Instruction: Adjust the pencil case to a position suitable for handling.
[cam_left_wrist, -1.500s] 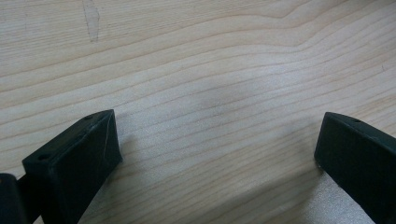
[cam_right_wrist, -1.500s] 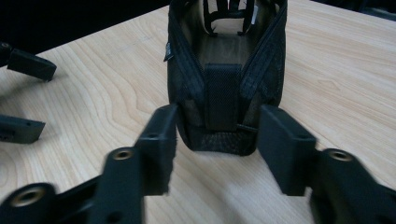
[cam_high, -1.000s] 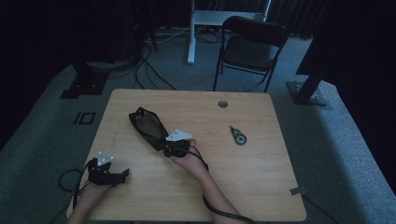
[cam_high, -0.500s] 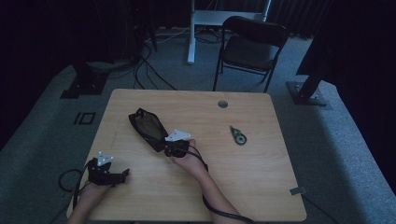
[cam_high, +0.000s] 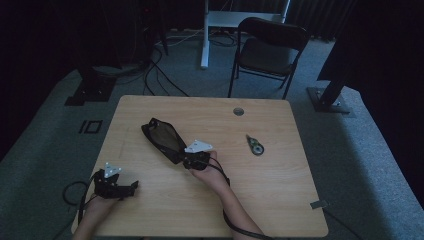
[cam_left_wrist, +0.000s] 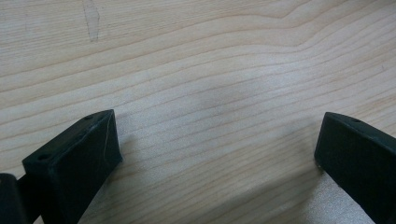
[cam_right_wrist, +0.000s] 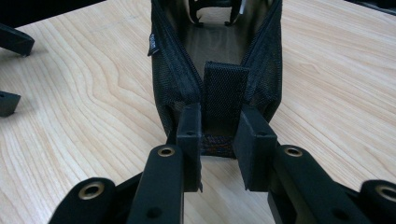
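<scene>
1. Desk (cam_high: 280, 200): light wood-grain top seen from above; the person's forearms enter from the near edge.
2. Black mesh pouch (cam_high: 162, 137): lies on the desk left of centre, running diagonally from the far left towards the right hand-held gripper. In the right gripper view the pouch (cam_right_wrist: 219, 56) stands open at the top, its zip edges spread, with a woven tab at its near end.
3. Right hand-held gripper (cam_high: 192, 159): at the near end of the pouch. In the right gripper view its (cam_right_wrist: 217, 140) jaws have just been closing and now sit clamped on the pouch's near end, one pad on each side of the tab. The pouch end rests on the desk surface at the grip.
4. Left hand-held gripper (cam_high: 131, 186): near the desk's front-left corner, well apart from the pouch, with a grey three-cornered plate on top. In the left gripper view its (cam_left_wrist: 217, 140) jaws stand wide apart over bare wood, nothing between them.
5. Small tape dispenser (cam_high: 255, 146): lies on the desk right of centre, apart from the pouch and both hands.
6. Round hole (cam_high: 238, 111): in the desk top near the far edge.
7. Folding chair (cam_high: 270, 47): dark, on the carpet beyond the desk's far edge.
</scene>
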